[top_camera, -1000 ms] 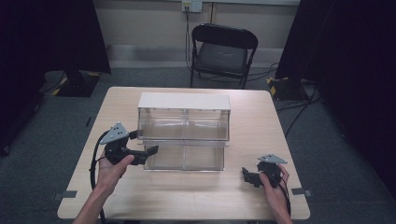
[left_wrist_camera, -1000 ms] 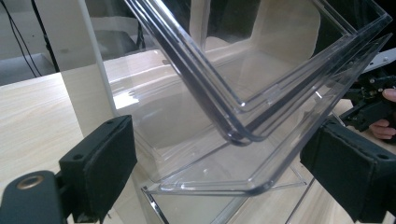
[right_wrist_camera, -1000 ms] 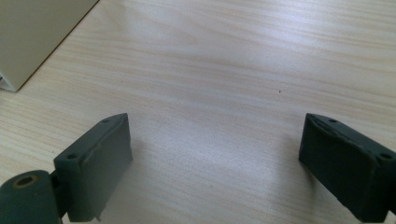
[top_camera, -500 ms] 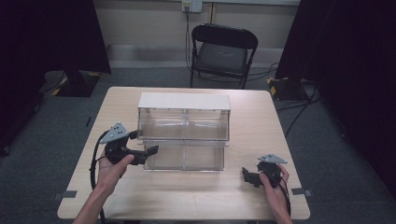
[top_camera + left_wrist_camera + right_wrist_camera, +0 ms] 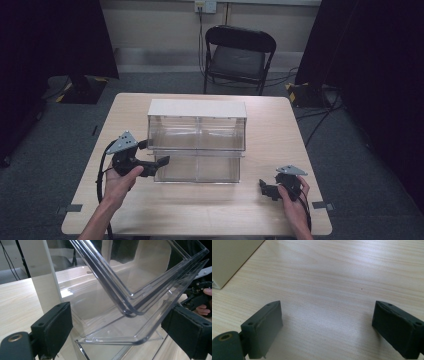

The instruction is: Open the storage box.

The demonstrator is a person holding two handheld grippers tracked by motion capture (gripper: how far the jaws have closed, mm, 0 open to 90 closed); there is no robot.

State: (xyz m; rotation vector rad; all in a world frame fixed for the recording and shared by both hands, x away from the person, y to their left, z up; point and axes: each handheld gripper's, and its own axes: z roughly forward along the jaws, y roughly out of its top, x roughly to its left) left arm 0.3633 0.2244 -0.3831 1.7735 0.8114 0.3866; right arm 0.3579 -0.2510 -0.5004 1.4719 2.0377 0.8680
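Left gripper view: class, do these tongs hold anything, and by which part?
Nothing is held. The left tongs stand open around the front corner of the clear lower drawer, pads apart from it. The right tongs are open over the table.

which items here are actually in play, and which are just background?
In play:
- clear plastic drawer unit, its lower drawer pulled out a little
- left gripper, jaws open at the lower drawer's left front corner

Background:
- right gripper, open, low over bare table
- black folding chair behind the table
- cables on the floor
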